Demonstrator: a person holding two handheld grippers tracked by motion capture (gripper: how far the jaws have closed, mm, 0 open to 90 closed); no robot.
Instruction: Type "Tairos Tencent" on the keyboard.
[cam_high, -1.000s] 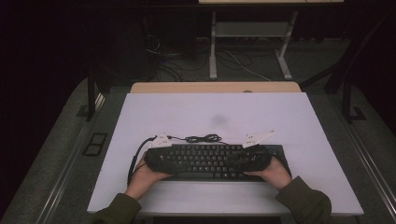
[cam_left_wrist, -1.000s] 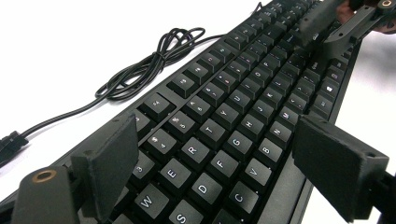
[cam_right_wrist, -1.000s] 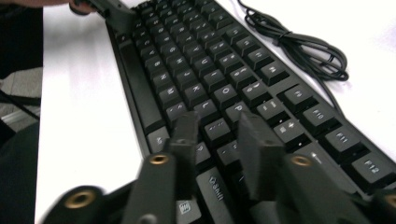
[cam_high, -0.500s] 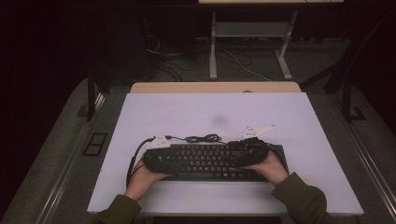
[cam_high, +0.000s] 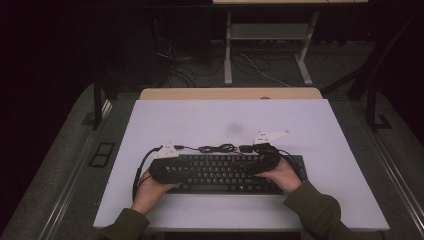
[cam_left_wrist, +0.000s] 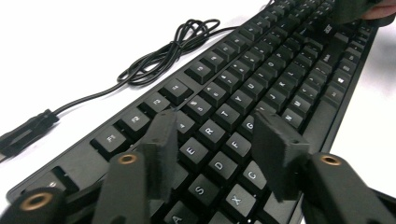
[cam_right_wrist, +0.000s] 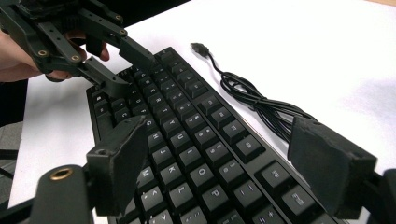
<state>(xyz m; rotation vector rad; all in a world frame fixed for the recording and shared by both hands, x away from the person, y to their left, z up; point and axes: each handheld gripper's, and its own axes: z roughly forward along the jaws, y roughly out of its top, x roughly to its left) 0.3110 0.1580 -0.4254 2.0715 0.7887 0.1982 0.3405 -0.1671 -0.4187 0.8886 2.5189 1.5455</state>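
A black keyboard lies on the near half of the white table, its long axis running straight left to right, parallel to the near edge. In the high view its key rows face the person, with the back edge toward the far side. Its black cable sits bundled in loose loops just behind the far edge, about midway along, and the plug trails off onto bare table in the left gripper view.

Both hands are at the ends. The left gripper hovers low over the left end of the keys, pointing along the length of the board — its jaws have just been closing and now stand partly apart above the letter keys, with nothing pinched between them. In the right gripper view that same gripper shows at the far end of the board, tips angled down close to the keys; whether they touch I cannot tell.

The right gripper comes in over the right end, aimed back along the keyboard. Its jaws have just been opening and stand wide — one over the near rows, the other out past the far edge above the cable, gripping nothing.
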